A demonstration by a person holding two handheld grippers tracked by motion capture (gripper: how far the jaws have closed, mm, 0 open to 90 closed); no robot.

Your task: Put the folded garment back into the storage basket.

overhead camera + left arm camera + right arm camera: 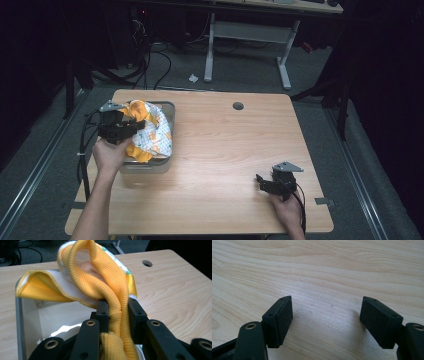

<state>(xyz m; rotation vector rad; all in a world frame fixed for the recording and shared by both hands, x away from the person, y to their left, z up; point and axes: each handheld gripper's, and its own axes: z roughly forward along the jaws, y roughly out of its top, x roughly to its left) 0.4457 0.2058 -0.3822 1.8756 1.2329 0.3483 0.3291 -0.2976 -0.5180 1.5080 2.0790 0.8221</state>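
Left gripper view: left gripper (118, 315) pinching only the garment's (105, 282) yellow ribbed cuff, liable to slip free over the bin (21, 322); right gripper (327, 320) agape, idle.

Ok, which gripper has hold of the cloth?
The left gripper, over the bin: its jaws pinch the yellow cloth. The right gripper sits open on bare table.

The garment (110, 287) was yellow-orange at its ribbed band and hem, white inside, its body white with small orange and green prints. The bin (170, 107) was grey, the table (240, 150) pale wood grain with a grey hole (238, 106), both grippers (120, 125) (327, 312) black.
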